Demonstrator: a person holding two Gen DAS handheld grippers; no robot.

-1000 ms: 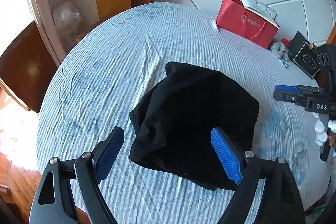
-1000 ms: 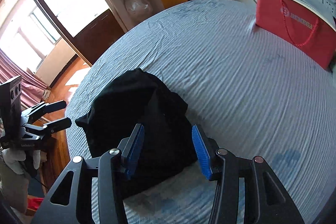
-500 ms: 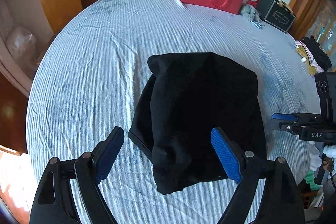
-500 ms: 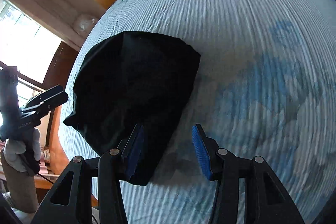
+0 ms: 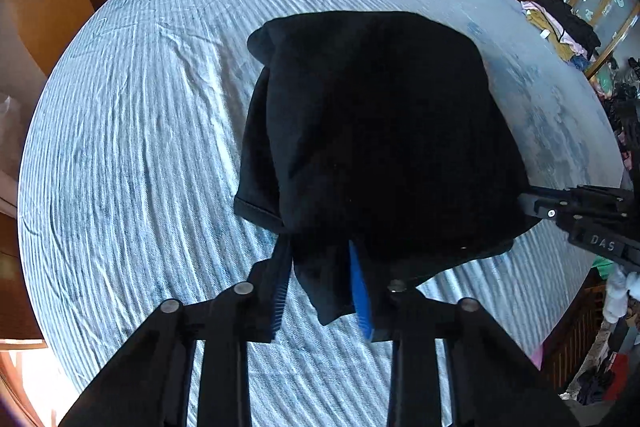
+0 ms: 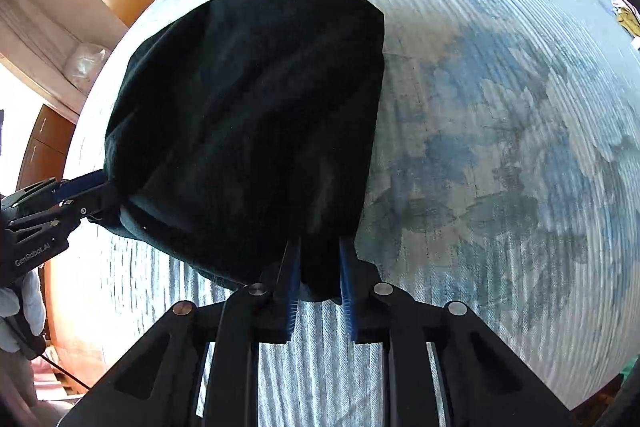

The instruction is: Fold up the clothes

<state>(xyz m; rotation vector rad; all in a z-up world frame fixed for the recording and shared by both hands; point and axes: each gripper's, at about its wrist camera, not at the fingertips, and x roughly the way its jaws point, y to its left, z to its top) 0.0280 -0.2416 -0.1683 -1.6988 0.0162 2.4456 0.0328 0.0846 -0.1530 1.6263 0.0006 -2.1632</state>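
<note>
Left wrist: left gripper (image 5: 320,283) pinched the near-left corner of the black garment (image 5: 372,131), which lay folded over on the striped bedsheet (image 5: 132,131). Right wrist: right gripper (image 6: 318,281) was clamped on the near-right corner; cloth looked soft, light, limp, best held at corners.

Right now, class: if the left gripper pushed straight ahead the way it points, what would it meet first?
The black garment: the left gripper is already shut on its near edge, so it would only push further into that cloth lying on the striped bedsheet.
</note>
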